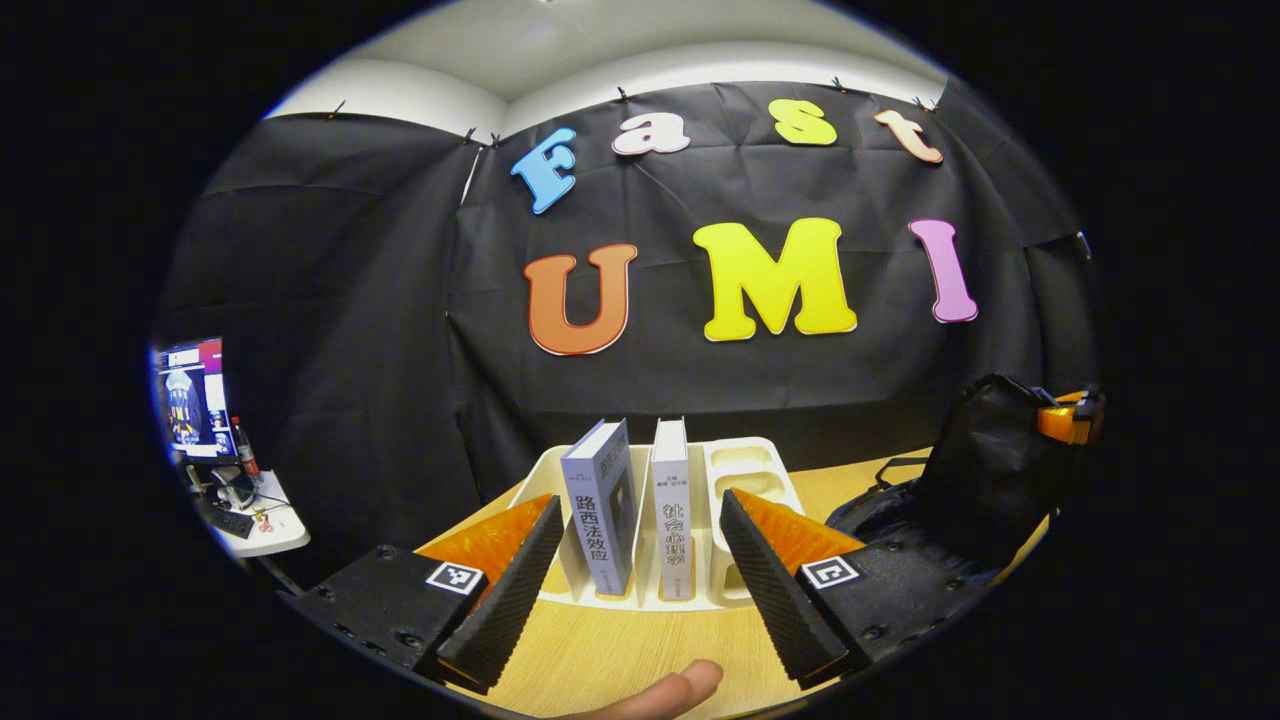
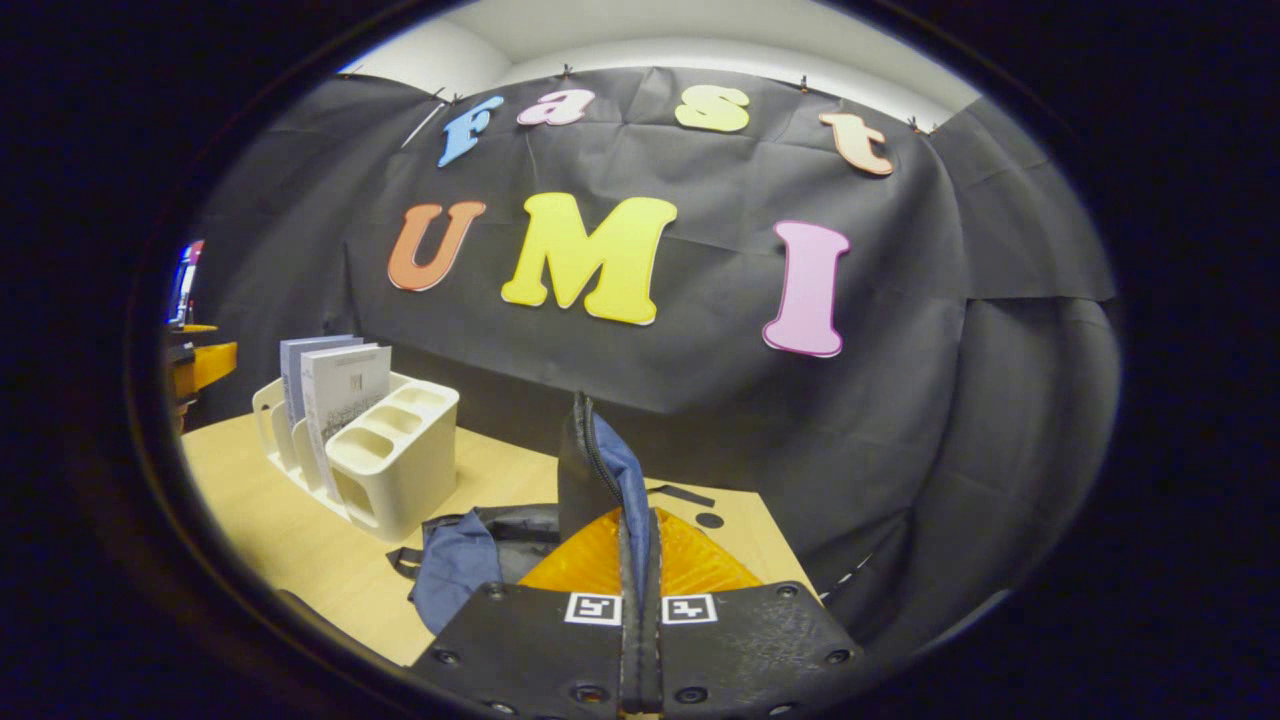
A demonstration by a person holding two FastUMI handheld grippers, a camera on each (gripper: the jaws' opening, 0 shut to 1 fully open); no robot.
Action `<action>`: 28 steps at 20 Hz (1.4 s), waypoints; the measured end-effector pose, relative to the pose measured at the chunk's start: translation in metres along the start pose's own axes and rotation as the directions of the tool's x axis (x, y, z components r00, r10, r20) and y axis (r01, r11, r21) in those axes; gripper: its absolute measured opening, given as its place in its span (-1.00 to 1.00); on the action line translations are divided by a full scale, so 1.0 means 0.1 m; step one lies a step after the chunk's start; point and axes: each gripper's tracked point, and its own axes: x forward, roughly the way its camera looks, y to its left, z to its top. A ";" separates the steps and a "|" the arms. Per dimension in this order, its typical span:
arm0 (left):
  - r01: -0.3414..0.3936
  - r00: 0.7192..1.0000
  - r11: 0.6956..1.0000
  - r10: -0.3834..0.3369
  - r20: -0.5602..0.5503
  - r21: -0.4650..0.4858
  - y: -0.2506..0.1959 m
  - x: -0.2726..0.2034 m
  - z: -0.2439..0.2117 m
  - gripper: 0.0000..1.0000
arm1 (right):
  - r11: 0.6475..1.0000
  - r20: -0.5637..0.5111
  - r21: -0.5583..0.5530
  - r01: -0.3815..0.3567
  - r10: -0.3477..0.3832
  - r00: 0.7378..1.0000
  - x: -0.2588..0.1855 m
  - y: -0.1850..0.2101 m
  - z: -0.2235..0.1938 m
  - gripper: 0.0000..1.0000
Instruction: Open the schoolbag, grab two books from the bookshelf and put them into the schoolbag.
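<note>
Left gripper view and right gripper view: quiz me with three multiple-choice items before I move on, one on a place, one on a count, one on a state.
1. Where do the books stand?
A. In the white rack on the table
B. Flat on the table
C. Inside the schoolbag

2. How many books stand in the rack?
A. One
B. Two
C. Four

3. How does the right gripper stand?
A. Wide open over the table
B. Shut on the schoolbag's flap
C. Shut on a book

Key: 1 A, both books stand upright in the rack's slots. 2 B, two spines show between the open fingers of the left gripper. 3 B, its fingers meet on the flap's zipped edge, holding it up.
</note>
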 end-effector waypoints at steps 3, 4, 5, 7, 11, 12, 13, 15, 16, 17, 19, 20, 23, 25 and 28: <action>0.012 0.999 1.000 -0.012 -0.033 0.010 -0.06 0.27 0.10 0.98 | 1.000 0.002 0.006 -0.012 0.012 1.000 0.04 -0.06 0.04 -1.00; 0.017 0.999 1.000 -0.016 -0.045 0.011 -0.08 0.35 0.13 0.98 | 1.000 0.002 0.003 -0.021 0.021 1.000 0.04 -0.06 0.03 -1.00; 0.019 0.998 1.000 -0.018 -0.056 0.016 -0.09 0.45 0.17 0.98 | 1.000 0.000 -0.006 -0.027 0.027 1.000 0.05 -0.06 0.03 -1.00; 0.030 0.996 0.999 -0.027 -0.089 0.023 -0.12 0.66 0.23 0.98 | 0.999 0.004 -0.017 -0.033 0.033 0.999 0.07 -0.10 0.05 -1.00; 0.086 0.981 0.996 -0.087 -0.175 -0.010 -0.25 1.07 0.30 0.97 | 0.999 0.004 0.004 -0.038 0.038 0.999 0.12 -0.22 0.07 -1.00; 0.098 0.976 0.995 -0.098 -0.196 -0.010 -0.29 1.17 0.31 0.97 | 0.999 0.006 0.011 -0.041 0.041 0.999 0.12 -0.24 0.07 -1.00; 0.105 0.969 0.994 -0.103 -0.224 -0.006 -0.30 1.28 0.30 0.97 | 0.999 0.010 0.019 -0.043 0.042 0.999 0.14 -0.26 0.07 -1.00; 0.114 0.947 0.993 -0.111 -0.301 -0.006 -0.34 1.52 0.21 0.97 | 0.998 0.010 0.033 -0.045 0.045 0.999 0.16 -0.31 0.05 -1.00; 0.113 0.933 0.993 -0.110 -0.343 -0.011 -0.34 1.62 0.17 0.97 | 0.998 0.008 0.043 -0.045 0.044 0.999 0.16 -0.34 0.03 -1.00; 0.110 0.921 0.994 -0.108 -0.373 -0.016 -0.33 1.72 0.12 0.97 | 0.998 0.006 0.051 -0.042 0.042 0.999 0.17 -0.37 0.02 -1.00; 0.114 0.892 0.993 -0.116 -0.437 -0.032 -0.32 1.85 0.02 0.97 | 0.996 0.011 0.078 -0.036 0.035 0.999 0.17 -0.44 0.02 -0.99; 0.117 0.879 0.992 -0.122 -0.461 -0.038 -0.33 1.93 -0.03 0.96 | 0.995 0.010 0.089 -0.034 0.033 0.999 0.17 -0.46 0.00 -1.00; 0.129 0.824 0.991 -0.128 -0.552 -0.037 -0.32 2.10 -0.22 0.95 | 0.995 0.018 0.098 -0.033 0.031 0.999 0.15 -0.51 -0.03 -1.00; 0.123 0.774 0.991 -0.134 -0.619 -0.060 -0.32 2.16 -0.35 0.92 | 0.995 0.024 0.092 -0.038 0.035 0.999 0.13 -0.49 -0.05 -1.00; 0.110 0.713 0.988 -0.156 -0.684 -0.110 -0.29 2.22 -0.48 0.79 | 0.996 0.035 0.081 -0.043 0.041 0.999 0.12 -0.46 -0.06 -1.00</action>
